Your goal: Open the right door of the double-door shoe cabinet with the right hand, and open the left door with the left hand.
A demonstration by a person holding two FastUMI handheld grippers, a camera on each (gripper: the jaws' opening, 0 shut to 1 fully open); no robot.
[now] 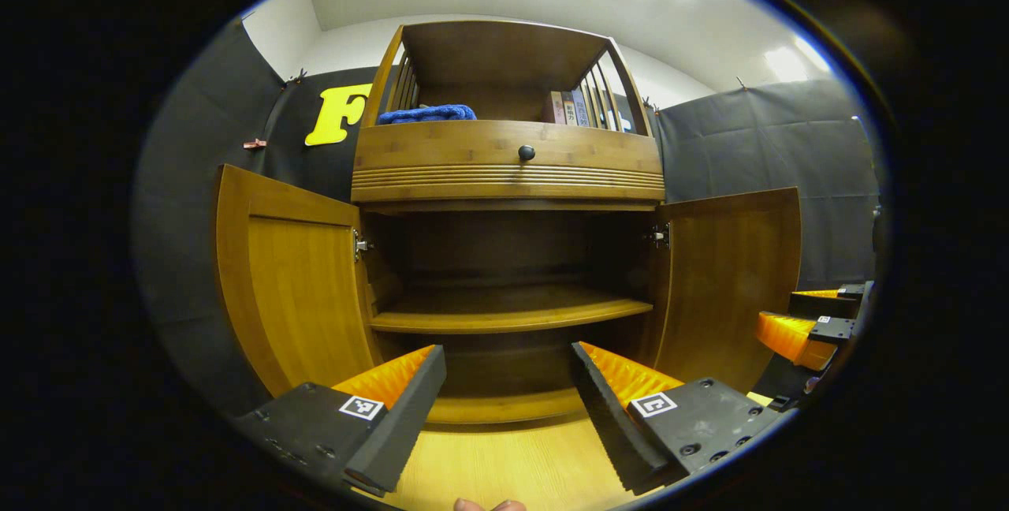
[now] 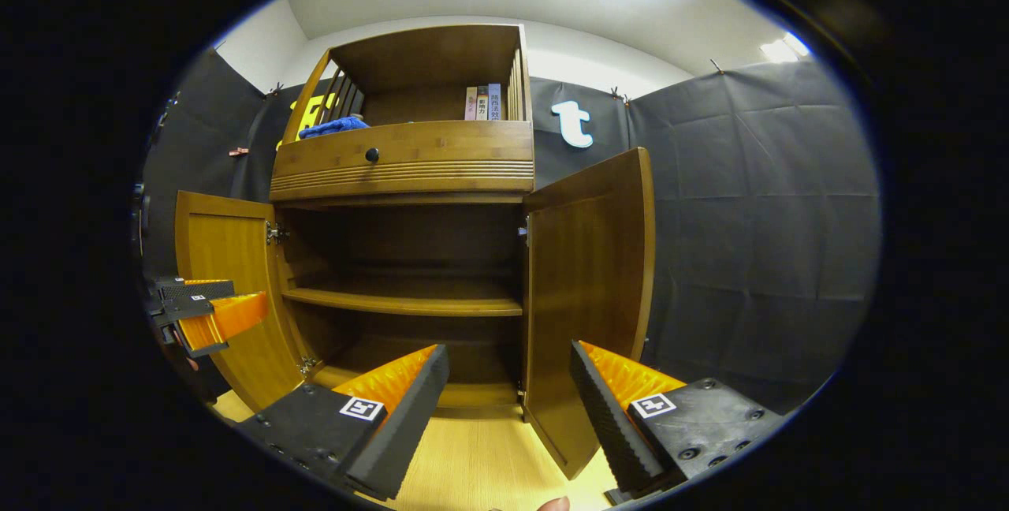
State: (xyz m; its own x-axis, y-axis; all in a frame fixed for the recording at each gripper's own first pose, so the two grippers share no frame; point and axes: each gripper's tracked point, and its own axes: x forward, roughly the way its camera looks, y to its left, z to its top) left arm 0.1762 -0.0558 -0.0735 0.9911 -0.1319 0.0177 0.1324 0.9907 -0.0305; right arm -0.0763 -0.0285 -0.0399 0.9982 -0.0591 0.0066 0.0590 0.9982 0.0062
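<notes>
The left gripper (image 1: 504,408) hangs low in front of the shoe cabinet (image 1: 508,172), aimed straight into its open lower bay; its two fingers stand wide apart with nothing between them. In the right gripper view it shows at 9 o'clock, just in front of the left door (image 2: 225,290). The right gripper (image 2: 508,408) is held at about the same height, its fingers likewise spread and empty, with the free edge of the right door (image 2: 587,290) rising between them at 12 o'clock. In the left gripper view it sits at 4 o'clock, beside that door.

Both doors are swung fully outward on their hinges, the left door (image 1: 295,290) at 9 o'clock and the right door (image 1: 729,282) at 3 o'clock. Inside lies a bare inner shelf (image 1: 508,310). Above is a drawer with a dark knob (image 1: 526,152), and on top a railed shelf holding a blue cloth (image 1: 426,113) and books (image 1: 569,107). The floor (image 1: 504,464) is pale wood; black cloth walls (image 2: 757,227) enclose the booth under a white ceiling.
</notes>
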